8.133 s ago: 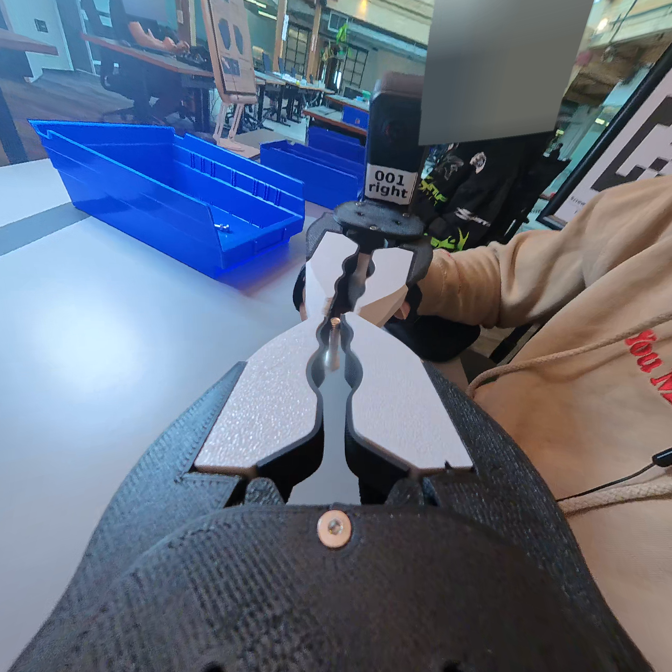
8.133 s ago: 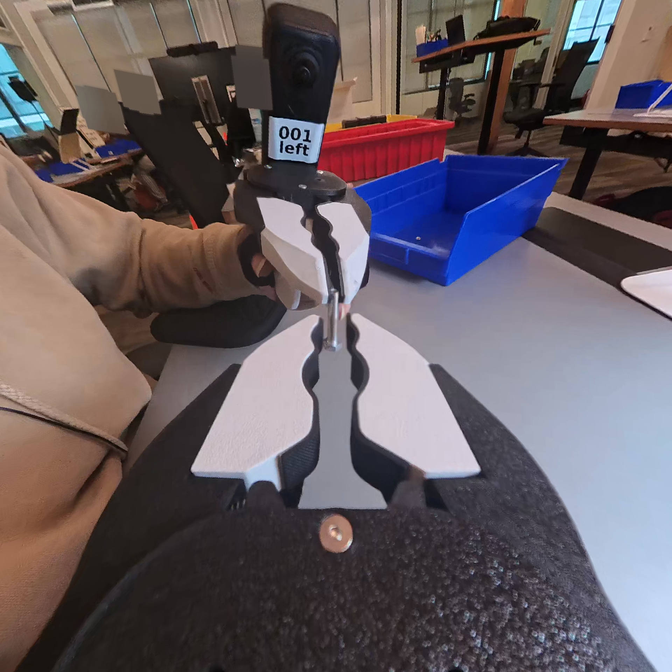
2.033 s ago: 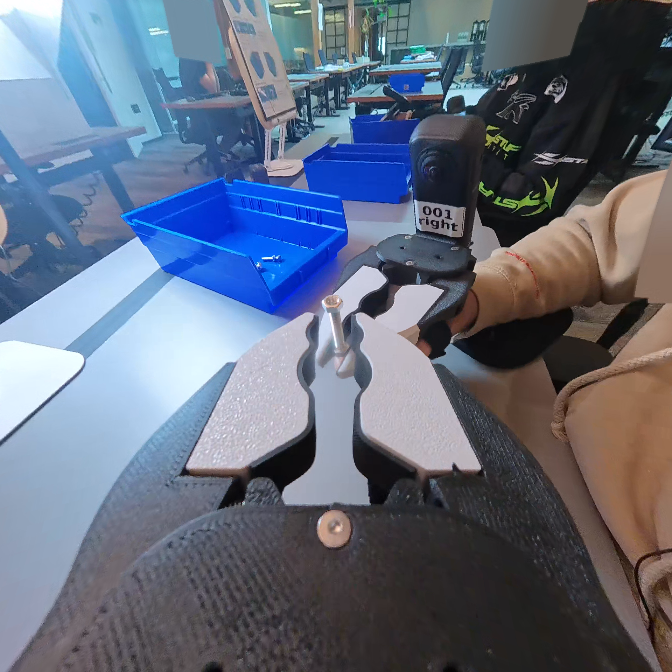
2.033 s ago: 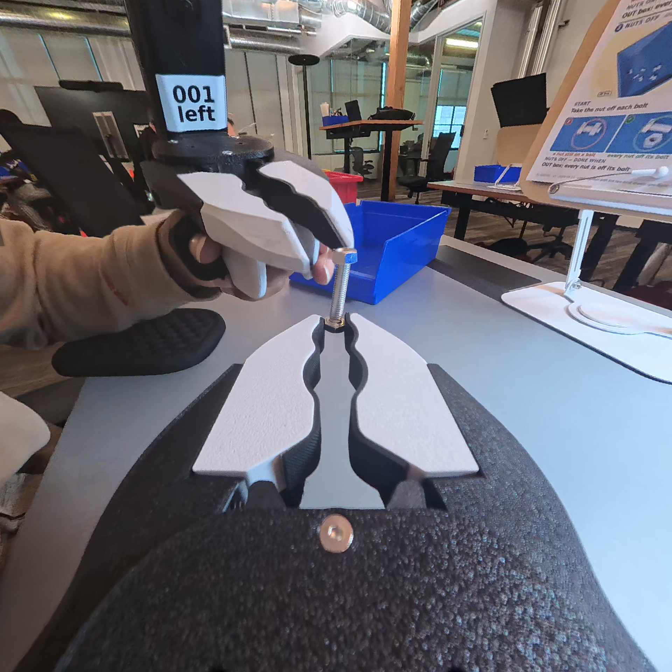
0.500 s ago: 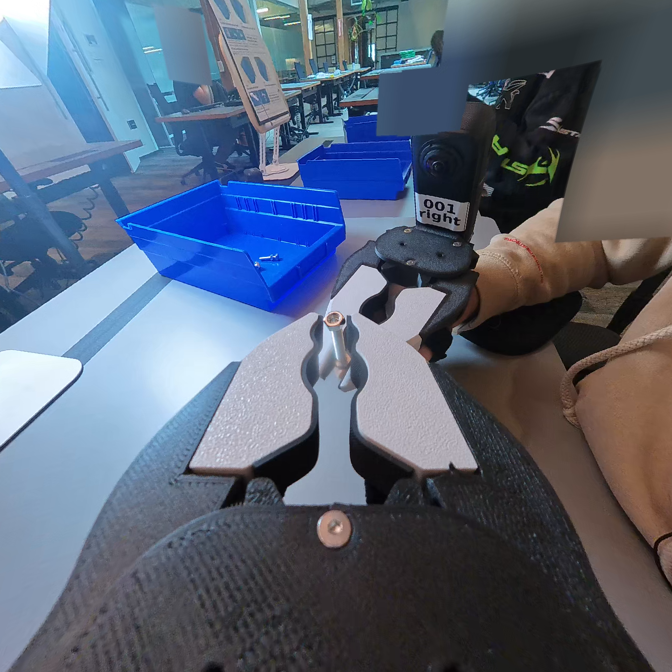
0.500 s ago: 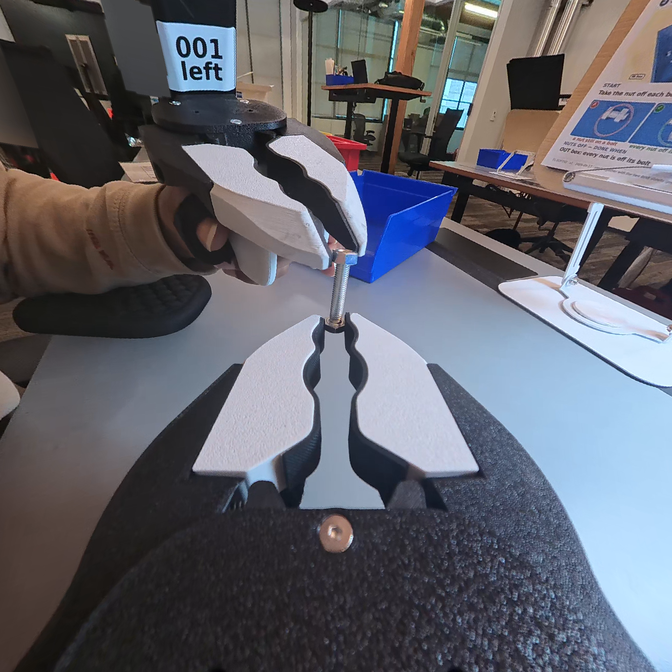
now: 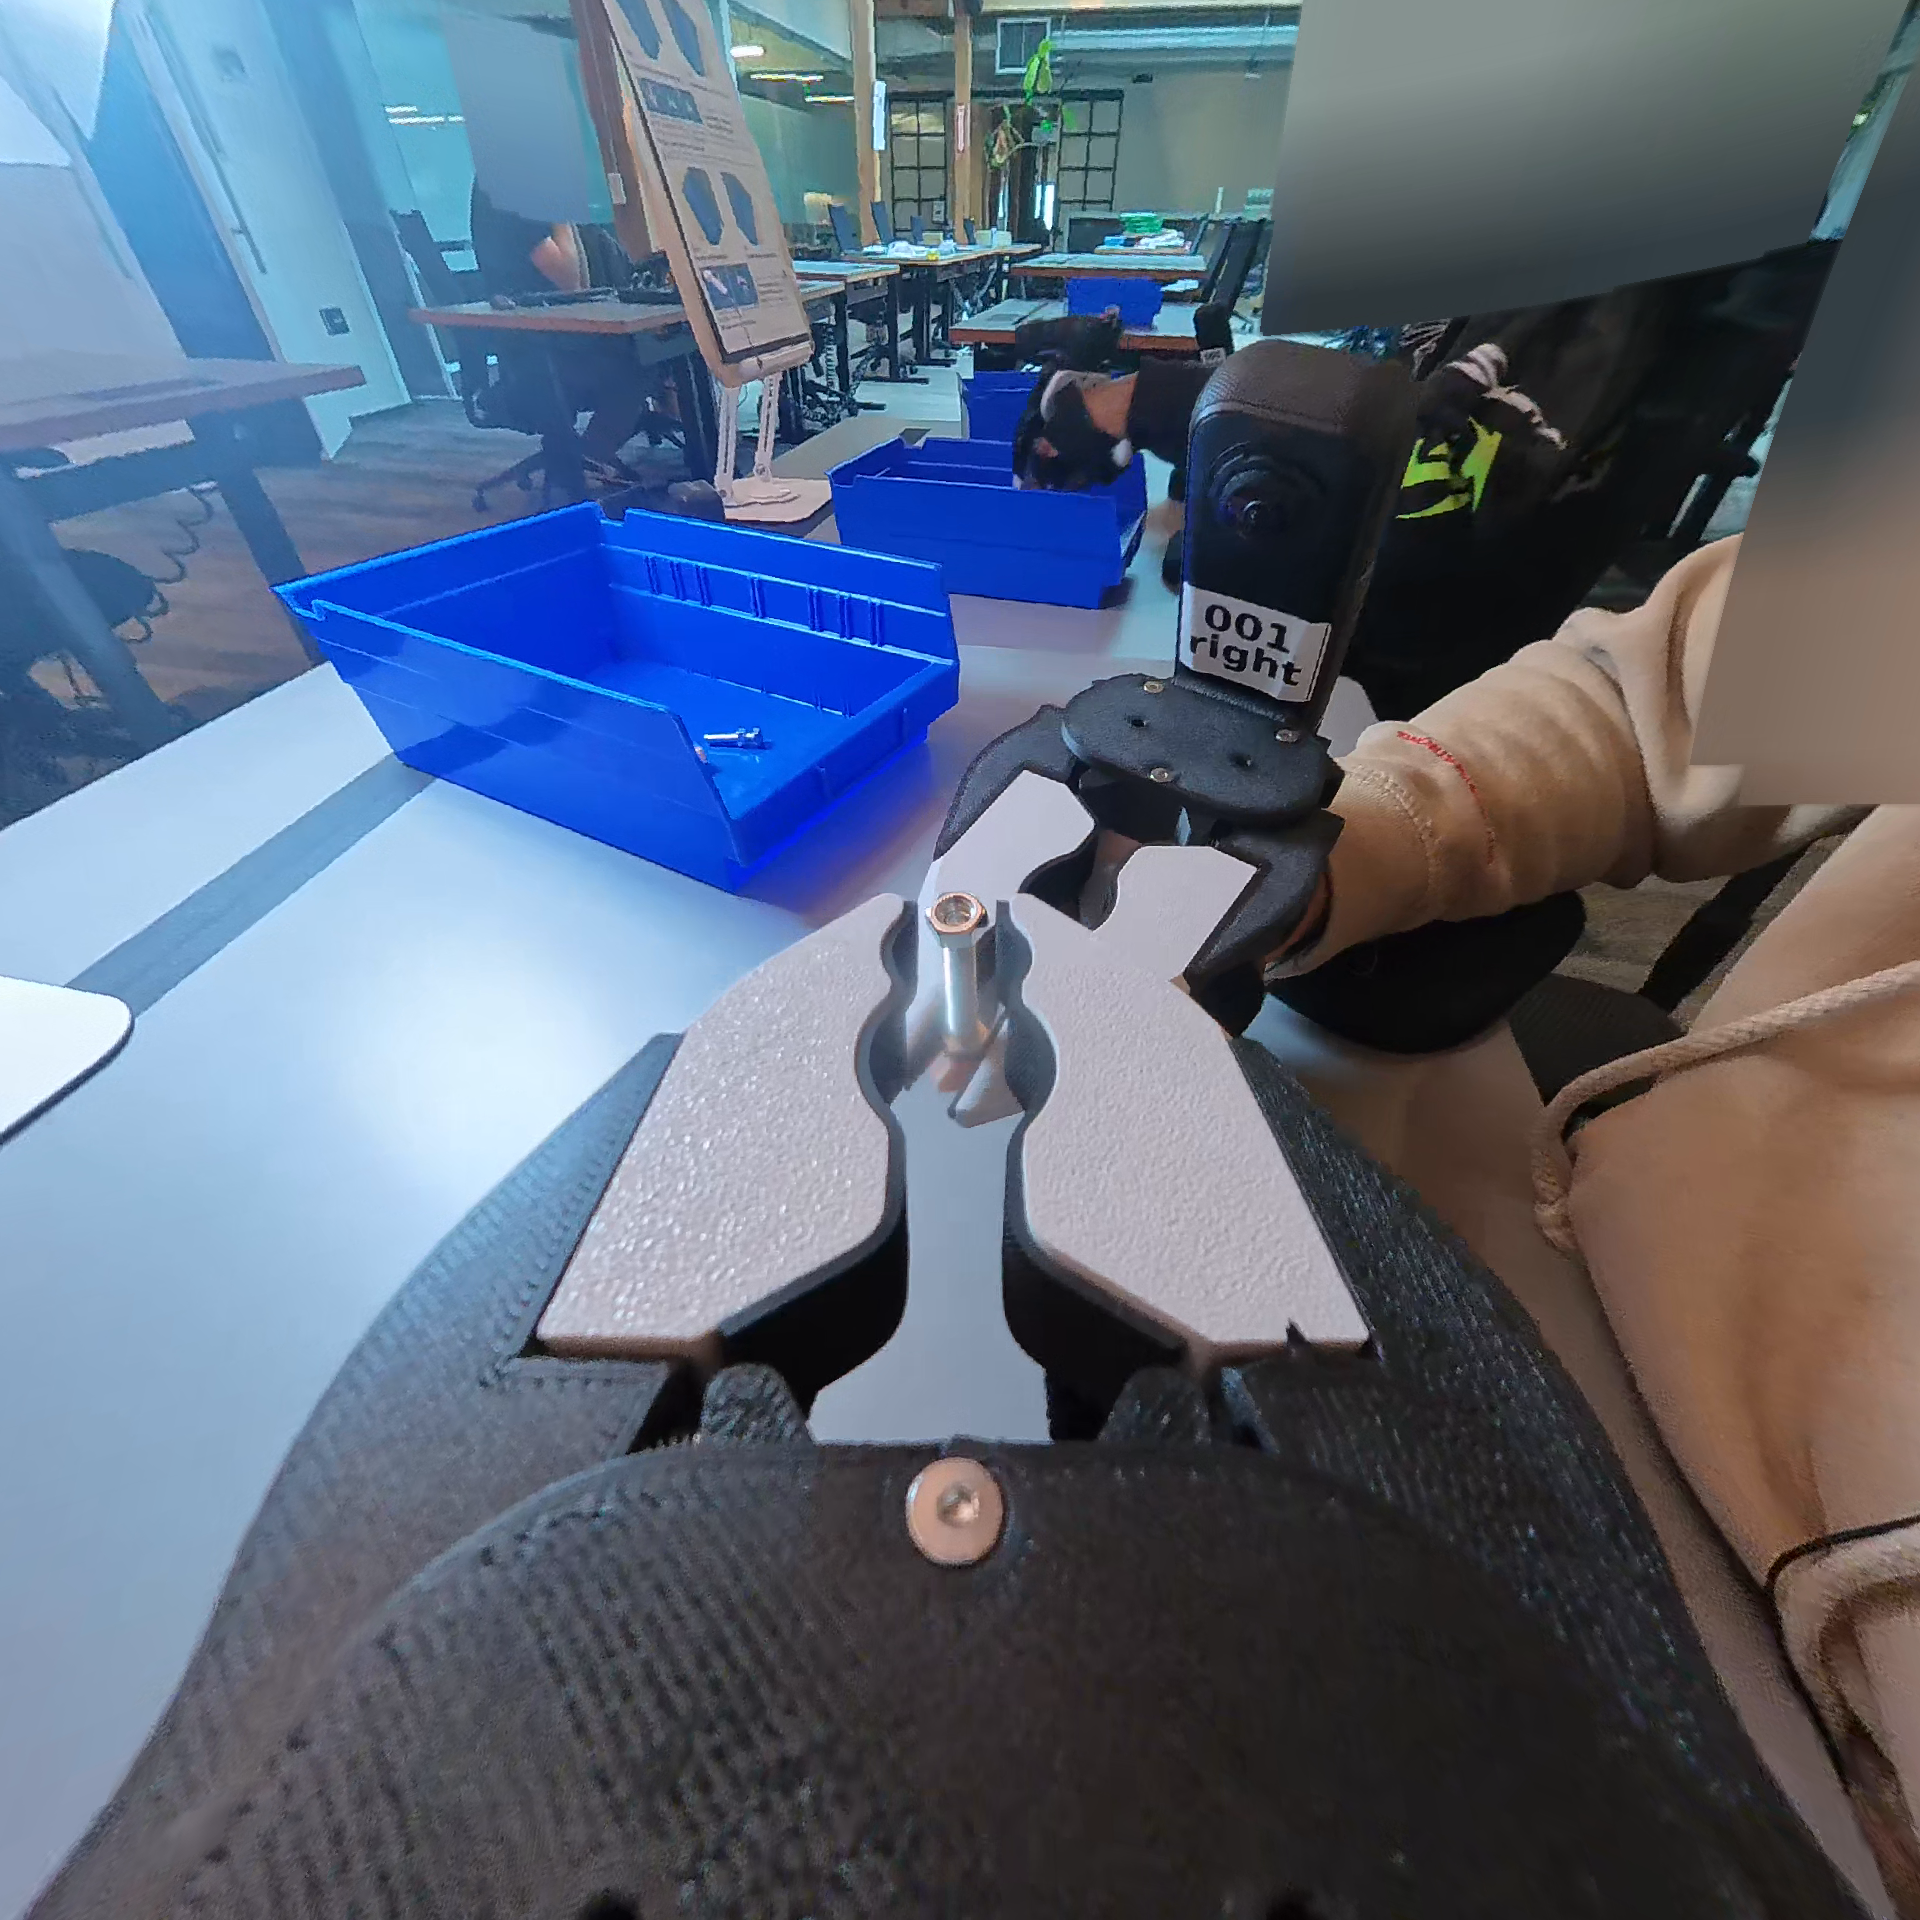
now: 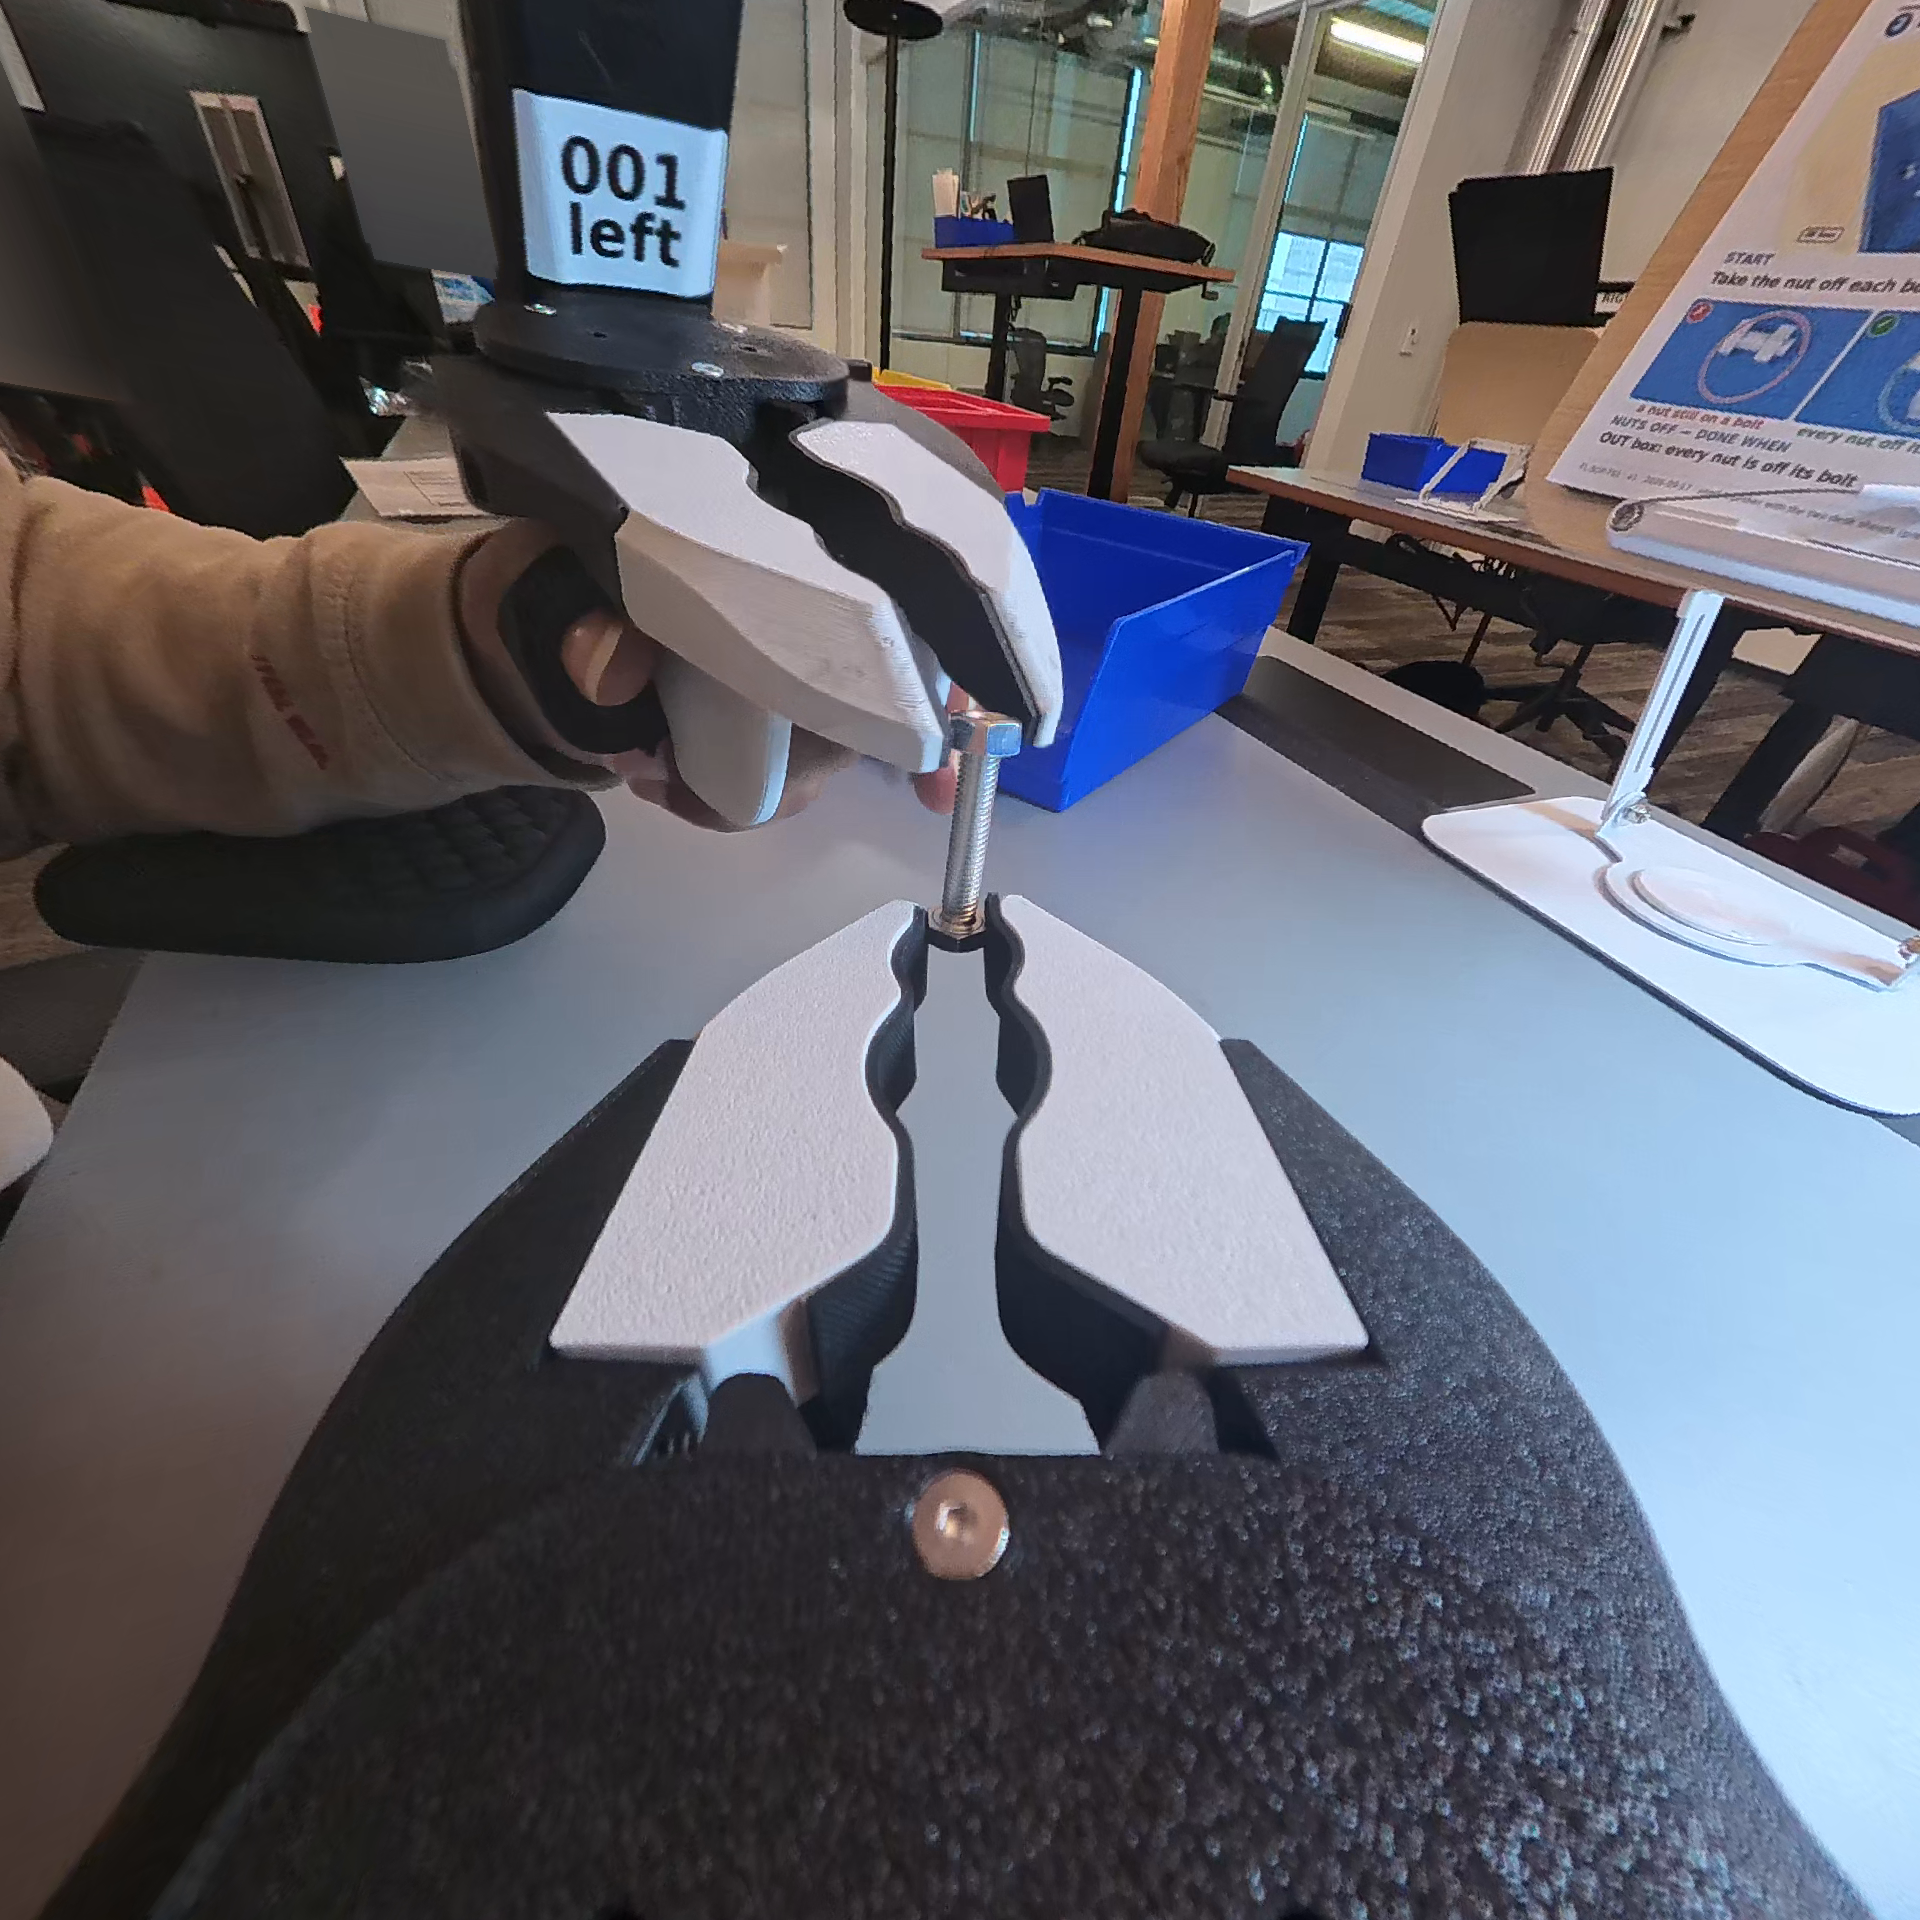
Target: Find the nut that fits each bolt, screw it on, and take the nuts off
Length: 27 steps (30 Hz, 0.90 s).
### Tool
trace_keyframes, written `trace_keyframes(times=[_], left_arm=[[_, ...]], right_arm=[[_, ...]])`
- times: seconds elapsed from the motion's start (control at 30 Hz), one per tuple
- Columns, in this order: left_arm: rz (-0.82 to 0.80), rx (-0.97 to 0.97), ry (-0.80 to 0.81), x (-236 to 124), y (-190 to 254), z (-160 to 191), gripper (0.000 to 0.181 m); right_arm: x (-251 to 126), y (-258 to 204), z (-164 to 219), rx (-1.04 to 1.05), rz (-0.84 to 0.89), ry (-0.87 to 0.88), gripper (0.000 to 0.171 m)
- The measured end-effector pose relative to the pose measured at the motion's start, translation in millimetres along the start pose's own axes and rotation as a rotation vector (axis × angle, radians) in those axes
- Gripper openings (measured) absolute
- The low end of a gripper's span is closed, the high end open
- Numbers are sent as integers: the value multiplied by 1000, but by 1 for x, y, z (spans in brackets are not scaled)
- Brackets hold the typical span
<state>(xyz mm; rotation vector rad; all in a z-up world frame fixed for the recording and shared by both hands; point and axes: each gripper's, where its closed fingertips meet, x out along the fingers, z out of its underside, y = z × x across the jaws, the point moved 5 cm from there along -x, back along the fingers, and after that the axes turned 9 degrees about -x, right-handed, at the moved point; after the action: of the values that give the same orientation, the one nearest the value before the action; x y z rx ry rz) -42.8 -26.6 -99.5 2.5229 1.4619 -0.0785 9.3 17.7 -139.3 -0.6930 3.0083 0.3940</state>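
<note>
Above the grey counter [image 8: 1351, 1091], an upright bolt [image 8: 971, 821] is clamped by its head in the closed left claw [image 8: 987, 732], while the nut [image 8: 961, 918] at its lower end is gripped by the closed right claw [image 8: 961, 914].

left gripper [image 7: 954, 925]: black textured shell, one silver screw [image 7: 955, 1513] at the middle
fingers [image 7: 758, 1153]: white, pebbled flat faces with wavy black inner edges
right gripper [image 8: 961, 914]: black grainy shell, silver screw [image 8: 958, 1537], same white fingers [image 8: 1153, 1164]
camera post [image 7: 1273, 520]: black, round lens, white label [image 7: 1252, 646]
sleeve [image 7: 1538, 748]: beige sweatshirt, ribbed cuff, small red lettering
drawstring [image 7: 1558, 1122]: beige cord
</note>
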Motion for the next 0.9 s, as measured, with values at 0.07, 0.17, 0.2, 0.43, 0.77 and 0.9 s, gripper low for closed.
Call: trace_keyframes(times=[0.07, 0.17, 0.2, 0.43, 0.77, 0.9], left_arm=[[6, -18, 0, 1, 0, 1, 12], [3, -2, -4, 2, 1, 2, 11], [-4, 17, -7, 2, 1, 2, 11], [-52, 135, -46, 1, 1, 5, 11], [-63, 172, -95, 0, 0, 11, 11], [-65, 170, -107, 0, -1, 14, 11]], right_arm=[[0, 0, 0, -4, 0, -2, 10], [0, -1, 1, -4, -2, -5, 10], [1, -1, 1, -3, -3, -7, 10], [2, -2, 4, -2, -12, -27, 10], [4, -4, 10, 11, -43, -80, 10], [5, -4, 13, 21, -54, -103, 10]])
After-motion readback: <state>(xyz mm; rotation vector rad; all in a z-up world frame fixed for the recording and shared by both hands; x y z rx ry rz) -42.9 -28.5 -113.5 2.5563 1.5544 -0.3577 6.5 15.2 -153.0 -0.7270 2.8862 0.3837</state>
